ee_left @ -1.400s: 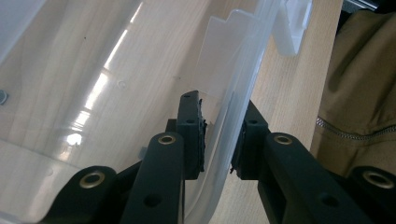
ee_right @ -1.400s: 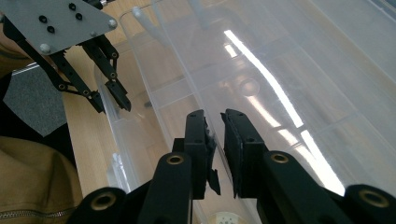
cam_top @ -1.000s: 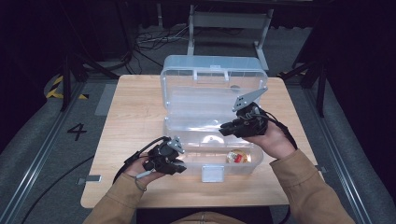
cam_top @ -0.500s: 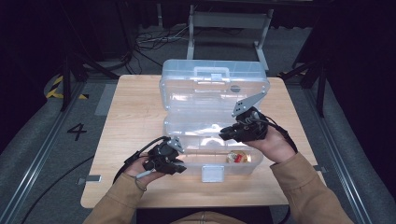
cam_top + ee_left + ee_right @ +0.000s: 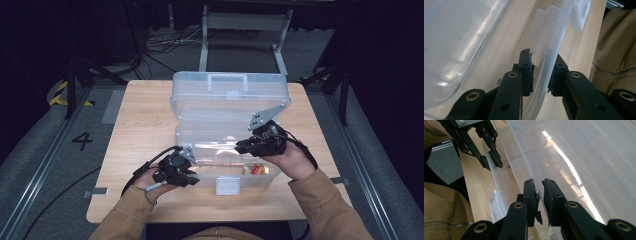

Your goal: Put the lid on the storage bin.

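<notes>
A clear plastic box (image 5: 200, 177) stands on the wooden table with its lid (image 5: 230, 97) raised upright behind it. A clear inner tray (image 5: 210, 142) lies across the box's top. At the box's near left corner my left gripper (image 5: 192, 174) has one pad on each side of the curved clear wall (image 5: 542, 65), shut on it. My right gripper (image 5: 241, 147) reaches in from the right. Its jaws stand almost together on the tray's thin clear edge (image 5: 524, 167). The left gripper (image 5: 492, 161) also shows far off in the right gripper view.
Small red and yellow items (image 5: 254, 169) lie in the box's right front compartment. A white latch (image 5: 227, 185) hangs at the box's front. The table (image 5: 135, 115) ends in dark floor on all sides, with a metal frame (image 5: 245, 30) beyond the far edge.
The right gripper has drifted slightly toward the near side of the box, still on the tray's edge. The left gripper has not moved.
</notes>
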### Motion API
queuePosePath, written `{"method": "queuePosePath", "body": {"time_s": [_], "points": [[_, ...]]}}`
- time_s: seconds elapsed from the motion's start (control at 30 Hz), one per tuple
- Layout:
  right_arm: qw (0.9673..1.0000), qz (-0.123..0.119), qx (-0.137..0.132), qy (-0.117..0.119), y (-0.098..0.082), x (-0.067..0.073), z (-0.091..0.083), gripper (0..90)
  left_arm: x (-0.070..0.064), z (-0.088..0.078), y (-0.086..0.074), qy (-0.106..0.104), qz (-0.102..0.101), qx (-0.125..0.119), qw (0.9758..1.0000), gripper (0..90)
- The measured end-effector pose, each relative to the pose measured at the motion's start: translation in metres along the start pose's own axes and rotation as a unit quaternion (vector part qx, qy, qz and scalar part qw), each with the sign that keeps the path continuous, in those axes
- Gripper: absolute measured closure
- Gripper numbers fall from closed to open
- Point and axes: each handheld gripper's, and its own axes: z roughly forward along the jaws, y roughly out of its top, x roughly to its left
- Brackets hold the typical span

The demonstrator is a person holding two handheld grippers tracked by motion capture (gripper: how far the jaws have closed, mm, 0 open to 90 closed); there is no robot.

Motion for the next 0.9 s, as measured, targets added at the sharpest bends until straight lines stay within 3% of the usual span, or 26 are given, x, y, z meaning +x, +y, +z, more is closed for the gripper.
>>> {"method": "queuePosePath", "body": {"time_s": [0.27,0.37,0.57,0.73,0.9], "points": [[1.0,0.001,-0.003,0.0,0.0,-0.001,0.0,80.6,0.001,0.0,0.001,-0.005,-0.005,0.005,1.0,75.1],[1.0,0.001,-0.006,-0.001,-0.001,-0.001,-0.001,80.6,0.001,-0.003,0.001,-0.015,-0.011,0.007,0.9998,69.3],[1.0,0.001,-0.008,-0.003,-0.001,0.0,-0.001,80.6,-0.004,-0.019,0.003,-0.018,-0.011,-0.013,0.9997,64.8],[1.0,0.002,-0.008,-0.004,-0.002,0.001,-0.002,80.6,-0.003,-0.033,0.002,-0.033,-0.012,-0.042,0.9985,65.8],[0.9999,0.002,-0.01,-0.004,-0.002,0.0,-0.002,80.6,-0.004,-0.042,0.001,-0.029,-0.017,-0.059,0.9977,67.8]]}}
